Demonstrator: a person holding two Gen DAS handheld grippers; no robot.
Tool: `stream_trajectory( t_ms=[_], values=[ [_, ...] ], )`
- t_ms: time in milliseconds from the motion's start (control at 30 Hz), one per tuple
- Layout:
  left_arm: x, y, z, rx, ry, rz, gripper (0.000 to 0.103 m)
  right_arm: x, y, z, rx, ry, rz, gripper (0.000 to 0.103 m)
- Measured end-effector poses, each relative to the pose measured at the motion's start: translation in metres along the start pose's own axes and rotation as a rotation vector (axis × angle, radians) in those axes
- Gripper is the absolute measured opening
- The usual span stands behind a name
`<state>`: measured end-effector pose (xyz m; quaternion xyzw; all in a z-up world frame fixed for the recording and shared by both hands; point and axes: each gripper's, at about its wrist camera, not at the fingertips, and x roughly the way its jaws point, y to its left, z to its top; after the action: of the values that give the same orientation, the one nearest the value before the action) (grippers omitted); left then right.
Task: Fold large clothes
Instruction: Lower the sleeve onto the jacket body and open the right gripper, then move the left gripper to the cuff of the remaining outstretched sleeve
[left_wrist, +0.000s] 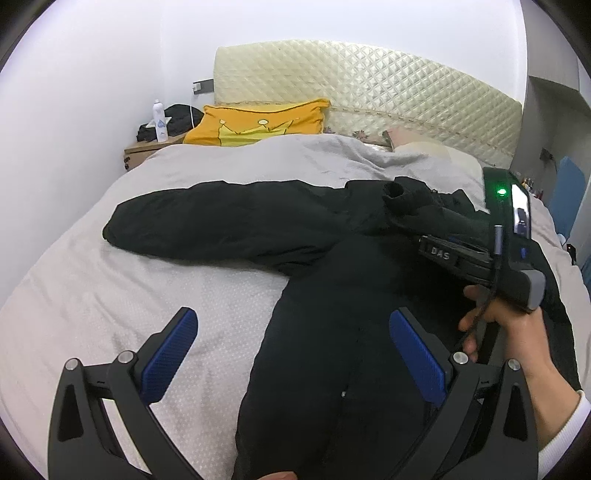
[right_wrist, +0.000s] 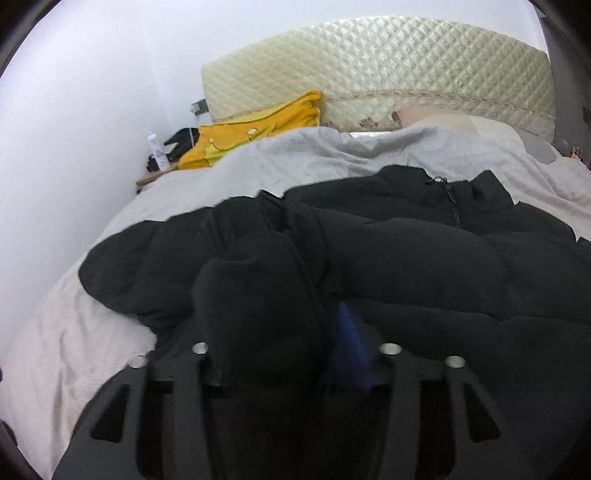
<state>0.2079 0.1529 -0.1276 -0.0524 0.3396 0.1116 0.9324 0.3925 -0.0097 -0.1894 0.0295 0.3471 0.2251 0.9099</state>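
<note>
A black puffer jacket (left_wrist: 332, 295) (right_wrist: 424, 266) lies front up on the bed, zipper toward the headboard. One sleeve (left_wrist: 207, 225) stretches out flat to the left. The other sleeve lies across the chest, and its cuff (left_wrist: 399, 192) (right_wrist: 258, 302) sits between the fingers of my right gripper (right_wrist: 295, 325). One blue pad (right_wrist: 347, 332) shows just beside the cuff, apart from it; the other pad is hidden behind the cloth. My left gripper (left_wrist: 293, 314) hovers open over the jacket's lower left edge, nothing between its fingers. A hand (left_wrist: 509, 325) holds the right gripper's body (left_wrist: 517, 251).
The grey bed cover (left_wrist: 110, 295) lies under the jacket, with bare cover to the left. A yellow pillow (left_wrist: 258, 122) and a quilted headboard (left_wrist: 369, 85) stand at the far end. A nightstand (left_wrist: 144, 151) at far left carries a white bottle (left_wrist: 159, 122).
</note>
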Motion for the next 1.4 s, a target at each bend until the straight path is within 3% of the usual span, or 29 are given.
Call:
stream_trajectory(
  t_ms=[167, 367, 667, 833, 1000, 1100, 1200, 1400],
  values=[
    [-0.02, 0.013, 0.0, -0.069, 0.005, -0.03, 0.103, -0.033, 0.002, 0.009, -0.001, -0.028, 0.027, 0.051],
    [-0.064, -0.003, 0.011, -0.038, -0.033, -0.01, 0.103, -0.095, -0.001, 0.031, 0.007, -0.101, 0.035, 0.051],
    [-0.114, -0.038, 0.015, -0.012, -0.101, -0.089, 0.103, -0.202, -0.017, 0.04, -0.022, -0.186, -0.041, 0.051],
    [-0.14, -0.052, 0.016, -0.004, -0.16, -0.111, 0.103, -0.263, -0.038, 0.028, -0.006, -0.243, -0.086, 0.052],
    [-0.148, -0.072, 0.011, 0.025, -0.169, -0.136, 0.103, -0.308, -0.049, 0.006, -0.031, -0.258, -0.122, 0.053],
    [-0.148, -0.082, 0.006, 0.051, -0.174, -0.154, 0.103, -0.326, -0.051, -0.009, -0.05, -0.267, -0.131, 0.055],
    [-0.147, -0.091, 0.0, 0.069, -0.177, -0.166, 0.103, -0.341, -0.058, -0.027, -0.044, -0.289, -0.135, 0.068],
    [-0.14, -0.093, -0.008, 0.045, -0.182, -0.212, 0.103, -0.356, -0.069, -0.061, -0.047, -0.323, -0.156, 0.068]
  ],
)
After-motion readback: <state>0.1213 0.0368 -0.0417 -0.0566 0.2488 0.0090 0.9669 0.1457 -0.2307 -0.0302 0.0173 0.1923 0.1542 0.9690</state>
